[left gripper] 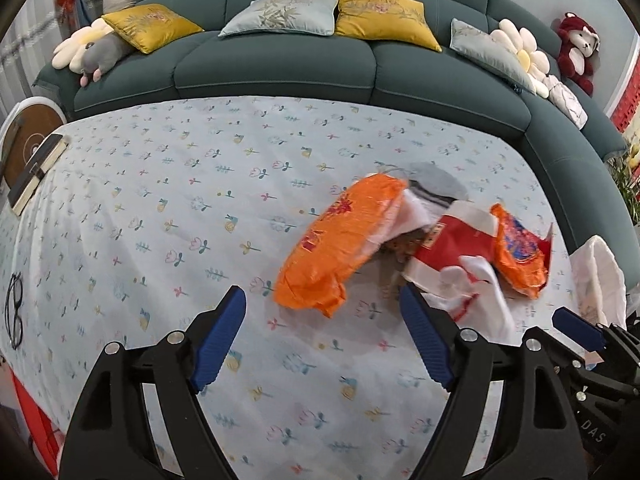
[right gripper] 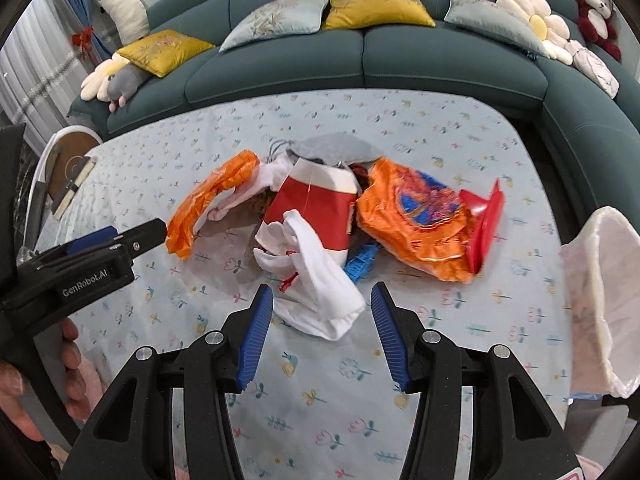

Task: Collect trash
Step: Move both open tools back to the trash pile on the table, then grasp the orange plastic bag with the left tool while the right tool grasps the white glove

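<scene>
Centrally, trash (right gripper: 320,216) is piled on the table (right gripper: 440,360). Both the left gripper (left gripper: 324,340) and right gripper (right gripper: 322,332) are held released; a sock (right gripper: 320,300) is seen between the right's fingers, lower centre.

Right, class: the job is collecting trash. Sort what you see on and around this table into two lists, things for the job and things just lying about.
For the job: orange wrapper, red-and-white carton, orange-and-blue wrapper, white cloth, blue scrap, bin bag.

Lying about: glasses, book, cushions, teddy, sofa.
</scene>
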The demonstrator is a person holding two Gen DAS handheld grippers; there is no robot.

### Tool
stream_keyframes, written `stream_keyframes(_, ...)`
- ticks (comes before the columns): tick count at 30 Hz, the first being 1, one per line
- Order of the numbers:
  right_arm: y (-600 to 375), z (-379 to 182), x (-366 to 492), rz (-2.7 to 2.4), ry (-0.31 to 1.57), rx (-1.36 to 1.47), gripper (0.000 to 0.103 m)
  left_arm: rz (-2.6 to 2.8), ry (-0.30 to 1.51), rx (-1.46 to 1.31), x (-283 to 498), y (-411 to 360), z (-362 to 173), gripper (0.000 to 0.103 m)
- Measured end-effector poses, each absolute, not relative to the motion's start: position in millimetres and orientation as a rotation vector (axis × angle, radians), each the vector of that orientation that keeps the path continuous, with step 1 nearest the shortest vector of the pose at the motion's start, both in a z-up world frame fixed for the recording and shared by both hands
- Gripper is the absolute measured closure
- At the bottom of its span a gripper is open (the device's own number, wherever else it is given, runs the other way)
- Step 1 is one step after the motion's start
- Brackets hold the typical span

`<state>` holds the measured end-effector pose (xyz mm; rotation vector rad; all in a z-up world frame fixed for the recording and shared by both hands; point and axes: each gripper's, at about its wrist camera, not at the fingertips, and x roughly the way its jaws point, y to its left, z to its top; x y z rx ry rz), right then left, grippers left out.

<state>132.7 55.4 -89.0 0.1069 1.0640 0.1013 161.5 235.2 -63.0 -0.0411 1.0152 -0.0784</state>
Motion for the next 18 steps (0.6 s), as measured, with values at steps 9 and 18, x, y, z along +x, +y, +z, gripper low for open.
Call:
stream_keyframes(9,67,-115,158,0.076,1.105,0.088,0.053,-0.110,1.043,-0.029,189,235,-85,0.028)
stream_keyframes(18,68,-139,167,0.080,1.159,0.088,0.070,-0.142,1.091,-0.071,204,234,-96,0.081)
